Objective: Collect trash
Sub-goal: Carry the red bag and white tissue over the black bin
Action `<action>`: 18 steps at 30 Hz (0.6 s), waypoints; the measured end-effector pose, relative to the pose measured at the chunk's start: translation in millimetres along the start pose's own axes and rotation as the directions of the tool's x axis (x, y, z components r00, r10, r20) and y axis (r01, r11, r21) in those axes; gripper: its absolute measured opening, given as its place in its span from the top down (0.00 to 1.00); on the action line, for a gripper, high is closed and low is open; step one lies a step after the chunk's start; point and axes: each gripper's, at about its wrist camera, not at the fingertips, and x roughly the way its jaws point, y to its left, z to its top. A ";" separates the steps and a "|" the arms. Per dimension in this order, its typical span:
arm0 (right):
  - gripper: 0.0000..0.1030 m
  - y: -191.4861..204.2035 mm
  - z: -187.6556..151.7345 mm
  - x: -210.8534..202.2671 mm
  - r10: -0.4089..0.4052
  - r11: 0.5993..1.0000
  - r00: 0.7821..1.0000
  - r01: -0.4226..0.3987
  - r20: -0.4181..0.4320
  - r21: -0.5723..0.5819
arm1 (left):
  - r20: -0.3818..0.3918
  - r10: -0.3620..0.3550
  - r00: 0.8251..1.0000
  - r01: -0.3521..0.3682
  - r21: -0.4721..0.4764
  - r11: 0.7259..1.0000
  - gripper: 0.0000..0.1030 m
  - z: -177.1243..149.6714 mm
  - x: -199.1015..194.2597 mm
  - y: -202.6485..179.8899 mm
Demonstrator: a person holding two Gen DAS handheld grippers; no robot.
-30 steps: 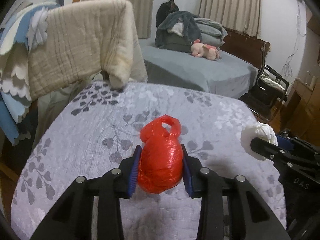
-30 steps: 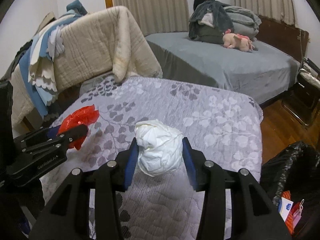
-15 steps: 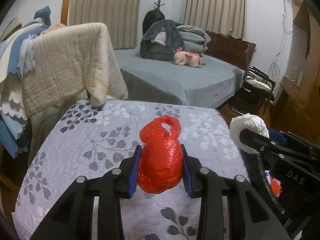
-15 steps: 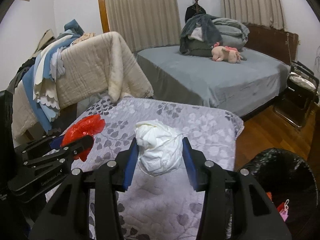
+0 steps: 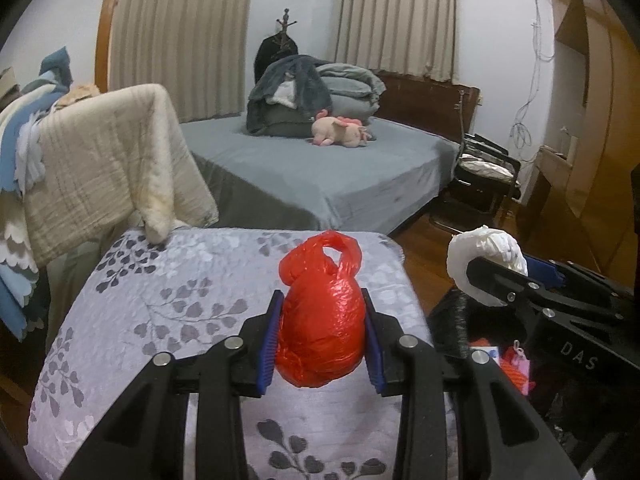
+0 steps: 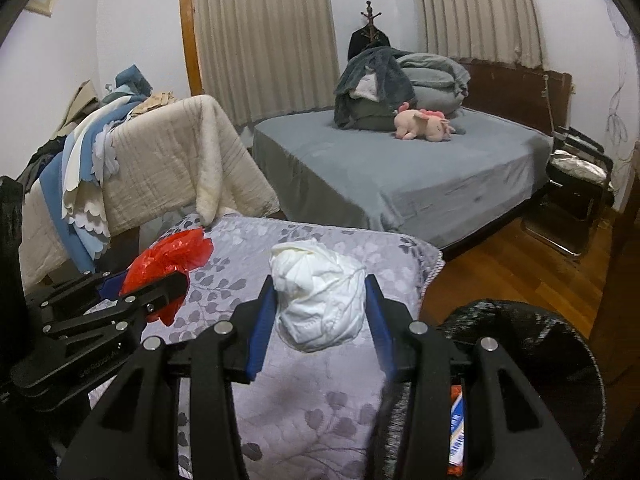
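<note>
My left gripper (image 5: 320, 330) is shut on a knotted red plastic bag (image 5: 322, 320), held above the grey floral quilt (image 5: 168, 304). From the right wrist view the same red bag (image 6: 168, 258) shows at the left, clamped in the left gripper. My right gripper (image 6: 320, 312) is shut on a crumpled white wad (image 6: 320, 300), lifted over the quilt's right corner (image 6: 360, 400). That white wad (image 5: 486, 264) also appears at the right of the left wrist view. A bin lined with a black bag (image 6: 532, 360) sits low at the right, with wrappers inside (image 6: 456, 432).
A grey bed (image 5: 320, 176) with folded bedding and a pink plush toy (image 5: 340, 132) stands behind. Blankets hang over a rail (image 5: 100, 168) at the left. A black folding chair (image 6: 576, 184) stands on the wooden floor (image 6: 500, 264) at the right.
Both grippers have risen and drawn back toward the quilt's right end, each still holding its load. The black-lined bin has come into view below at the right.
</note>
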 end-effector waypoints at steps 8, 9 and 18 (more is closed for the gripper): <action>0.59 -27.3 -2.9 -25.9 -0.048 0.999 0.998 0.048 0.029 0.023 | 0.013 -0.054 0.998 0.053 0.038 0.998 0.65 4.4 -5.9 -37.0; 0.59 -30.6 -3.3 -28.6 -0.055 0.998 0.998 0.054 0.031 0.026 | 0.014 -0.061 0.998 0.061 0.044 0.997 0.65 5.3 -6.1 -41.9; 0.59 -65.4 -9.8 -51.3 -0.122 0.991 0.991 0.119 0.051 0.064 | 0.021 -0.128 0.992 0.125 0.093 0.988 0.65 10.8 -4.6 -81.0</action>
